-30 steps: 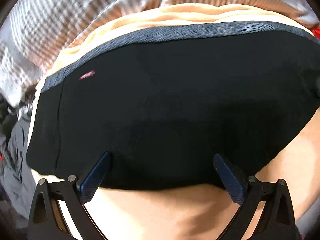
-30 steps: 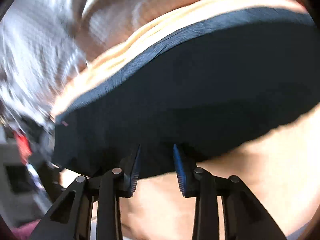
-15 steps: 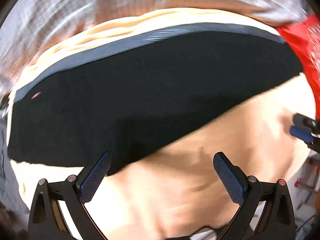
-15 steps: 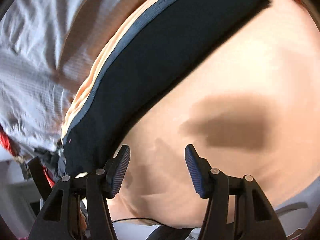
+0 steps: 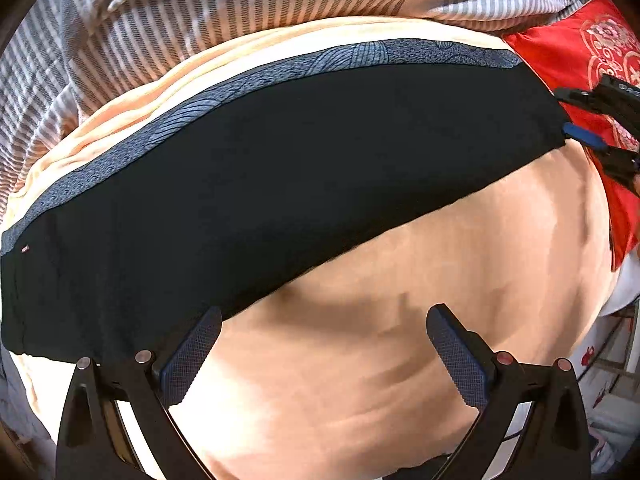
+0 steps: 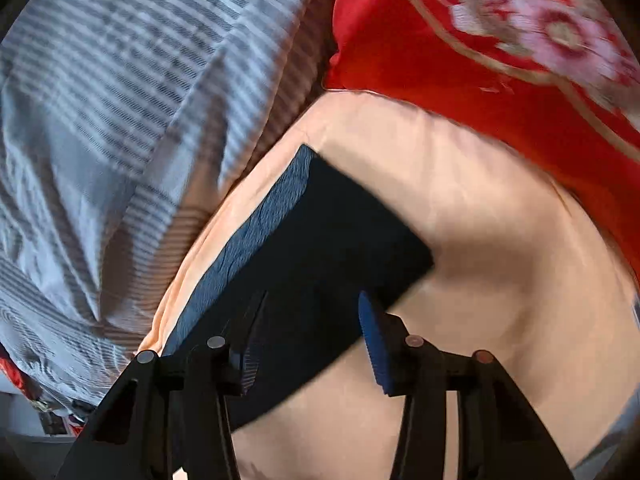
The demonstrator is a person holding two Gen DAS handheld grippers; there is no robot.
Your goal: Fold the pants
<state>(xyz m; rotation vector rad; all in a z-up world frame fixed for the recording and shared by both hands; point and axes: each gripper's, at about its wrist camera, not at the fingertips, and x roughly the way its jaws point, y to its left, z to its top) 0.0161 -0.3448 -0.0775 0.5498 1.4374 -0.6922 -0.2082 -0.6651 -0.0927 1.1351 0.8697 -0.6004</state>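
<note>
Black pants (image 5: 280, 184) with a blue patterned side stripe (image 5: 248, 88) lie stretched flat on a peach sheet (image 5: 400, 380). My left gripper (image 5: 324, 320) points straight down and stands wide open with nothing in it; its left finger (image 5: 192, 360) is over the pants' near edge and its right finger over bare sheet. My right gripper (image 6: 312, 300) hovers at the leg end of the pants (image 6: 332, 248). Its jaws are closing, both fingers over the hem corner, and the cloth still lies flat below them. In the left wrist view, the right gripper (image 5: 576, 118) shows at that hem.
A grey-and-white striped duvet (image 5: 240, 8) (image 6: 100, 120) is bunched along the far side of the pants. A red embroidered cloth (image 5: 568, 52) (image 6: 460, 60) lies just past the leg end. Bare peach sheet (image 6: 500, 240) spreads on the near side.
Both grippers slid sideways along the pants. The right one left the middle and reached the hem end; its jaws widened, then narrowed. The red cloth came into view.
</note>
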